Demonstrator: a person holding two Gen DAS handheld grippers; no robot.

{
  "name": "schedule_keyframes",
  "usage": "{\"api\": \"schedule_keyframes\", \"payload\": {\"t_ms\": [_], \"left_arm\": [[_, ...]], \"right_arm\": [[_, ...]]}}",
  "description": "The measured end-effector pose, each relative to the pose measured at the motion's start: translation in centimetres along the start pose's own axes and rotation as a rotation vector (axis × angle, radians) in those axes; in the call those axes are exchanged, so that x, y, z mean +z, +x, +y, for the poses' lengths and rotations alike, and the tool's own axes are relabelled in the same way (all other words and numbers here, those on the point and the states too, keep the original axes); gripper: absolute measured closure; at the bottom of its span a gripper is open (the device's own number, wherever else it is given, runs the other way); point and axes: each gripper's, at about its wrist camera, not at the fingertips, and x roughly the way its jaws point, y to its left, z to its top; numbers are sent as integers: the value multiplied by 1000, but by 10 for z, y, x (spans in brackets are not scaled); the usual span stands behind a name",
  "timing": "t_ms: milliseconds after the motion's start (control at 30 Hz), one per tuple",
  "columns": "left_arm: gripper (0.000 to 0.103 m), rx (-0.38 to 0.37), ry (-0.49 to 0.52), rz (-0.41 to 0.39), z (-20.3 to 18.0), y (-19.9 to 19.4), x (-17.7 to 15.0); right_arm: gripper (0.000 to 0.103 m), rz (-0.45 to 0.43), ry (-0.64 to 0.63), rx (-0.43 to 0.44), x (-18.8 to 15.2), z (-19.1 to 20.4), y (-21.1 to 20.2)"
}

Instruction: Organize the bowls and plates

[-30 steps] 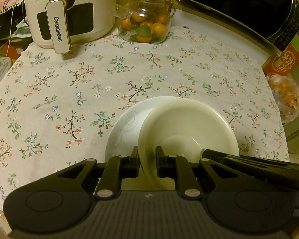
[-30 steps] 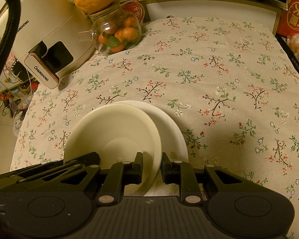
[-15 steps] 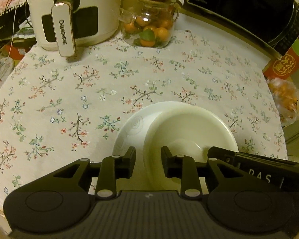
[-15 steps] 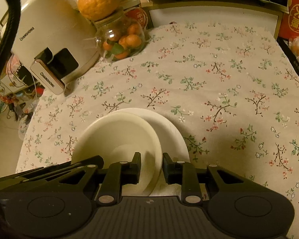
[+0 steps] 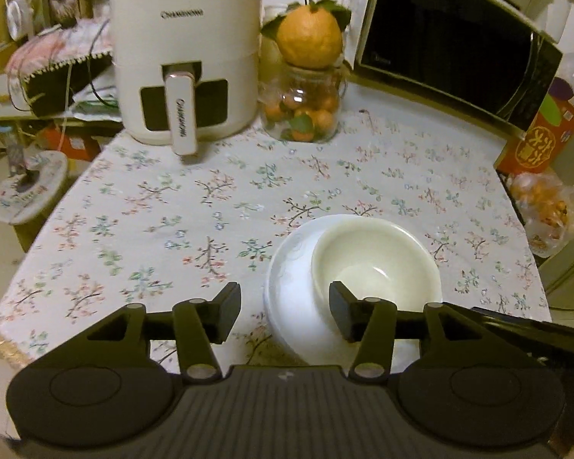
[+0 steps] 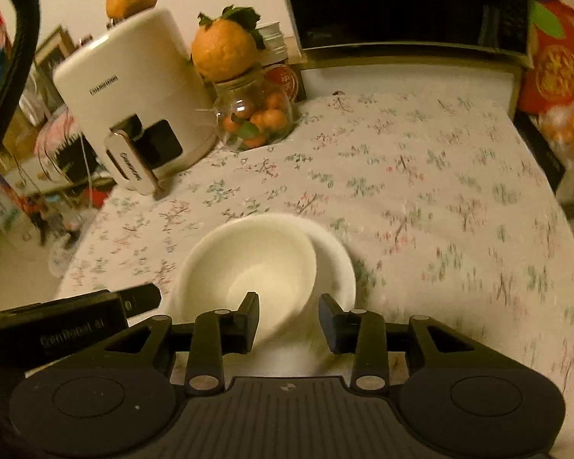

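Observation:
A cream bowl [image 5: 375, 260] sits in a white plate [image 5: 291, 290] with a faint swirl pattern, on the floral tablecloth near the front edge. My left gripper [image 5: 285, 315] is open, raised and drawn back; the plate's left rim shows between its jaws. In the right wrist view the bowl [image 6: 248, 264] rests on the plate [image 6: 336, 264], off-centre to the left. My right gripper [image 6: 289, 319] is open, its jaws spread either side of the bowl's near rim, apart from it.
A white air fryer [image 5: 187, 65] and a glass jar of small oranges [image 5: 306, 107] with a big orange on top stand at the back. A black microwave [image 5: 455, 42] is back right, with a red box [image 5: 539, 137] and a bag of oranges [image 5: 543, 202].
Both grippers have opened, let go of the bowl's rim and pulled back and up. The bowl now rests in the plate.

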Motion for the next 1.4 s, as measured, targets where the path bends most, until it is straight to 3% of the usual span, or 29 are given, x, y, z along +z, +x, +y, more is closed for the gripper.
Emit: {"api": "schedule_keyframes", "payload": {"t_ms": [233,367,467,667,900,1067,1267,1400], "left_arm": [[41,-5,8,-72,-7,-52,-18],[38,-17,-31,-108,-7,-81,-25],[28,4,-9,-151,-12,-102,-32],[14,19,-4,-185,-8,-127,-41],[0,47,-7,-197,-2,-146,-42],[0,37,-15,-179,2,-154,-38],[0,35,14,-140,-2,-157,-38],[0,86,44,-111,-5,-157,-36]], "right_arm": [[65,-79,66,35,-14,6,-54],[59,-97,17,26,-25,19,-88],[56,-116,-14,21,-32,26,-109],[43,-154,-20,27,-48,29,-141],[17,-154,37,41,-63,29,-157],[3,-161,-9,43,-54,34,-173],[2,-136,-88,57,-45,40,-184],[2,-139,-91,44,-46,39,-183]]}}
